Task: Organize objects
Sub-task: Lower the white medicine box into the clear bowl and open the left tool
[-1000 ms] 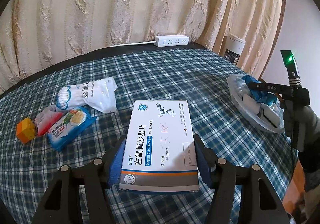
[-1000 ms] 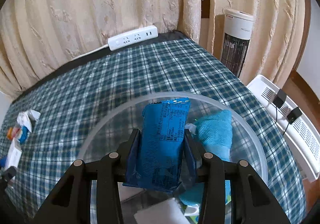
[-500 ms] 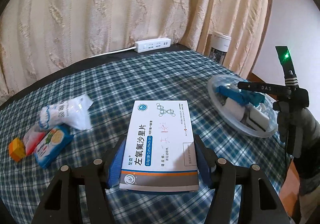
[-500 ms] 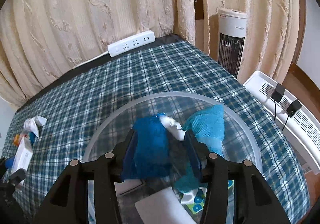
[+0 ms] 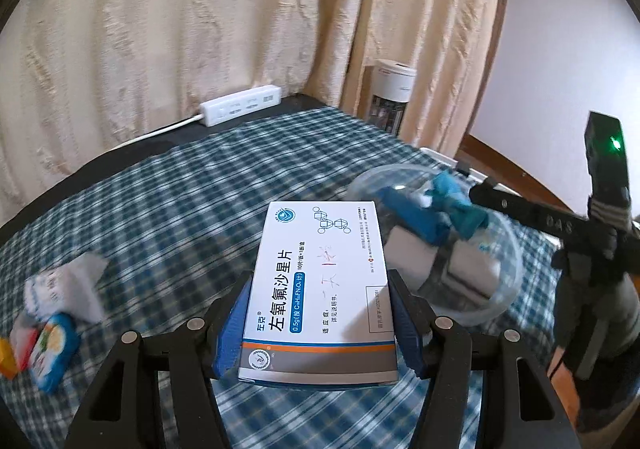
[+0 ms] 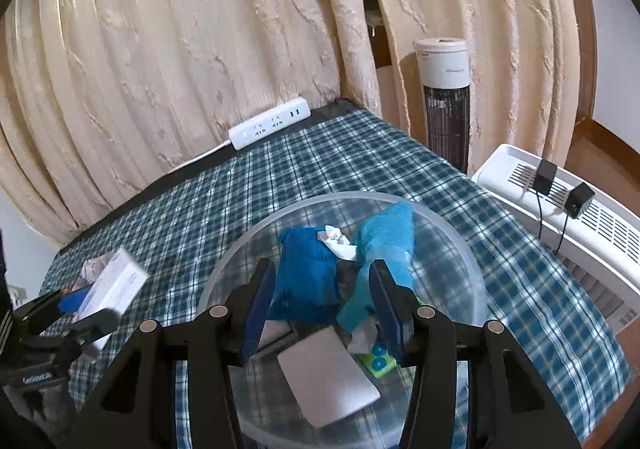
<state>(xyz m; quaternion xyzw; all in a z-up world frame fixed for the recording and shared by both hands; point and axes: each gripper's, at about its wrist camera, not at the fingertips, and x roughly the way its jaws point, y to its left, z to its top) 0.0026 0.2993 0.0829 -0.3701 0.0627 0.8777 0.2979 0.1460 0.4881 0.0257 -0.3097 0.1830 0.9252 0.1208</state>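
Observation:
My left gripper [image 5: 320, 277] is shut on a white medicine box [image 5: 320, 289] with blue print, held above the checked tablecloth just left of the clear plastic bowl [image 5: 512, 249]. In the right wrist view that box [image 6: 116, 285] shows at the left. My right gripper [image 6: 322, 267] hovers open over the bowl [image 6: 460, 245]. Below its fingers a dark blue packet [image 6: 304, 281] lies loose in the bowl beside a teal packet [image 6: 384, 245], with white boxes [image 6: 328, 377] underneath.
A white bag [image 5: 68, 289], a blue snack pack [image 5: 52, 345], a red pack [image 5: 22, 333] and an orange block [image 5: 6, 357] lie at the table's left. A power strip [image 6: 270, 123] sits by the curtain. Off the right edge stand a tower heater [image 6: 444, 97] and a white appliance [image 6: 560, 209].
My right gripper opened and let go of the dark blue packet, which now lies in the bowl, then drew up and back. My left gripper carried the box rightward, nearer the bowl.

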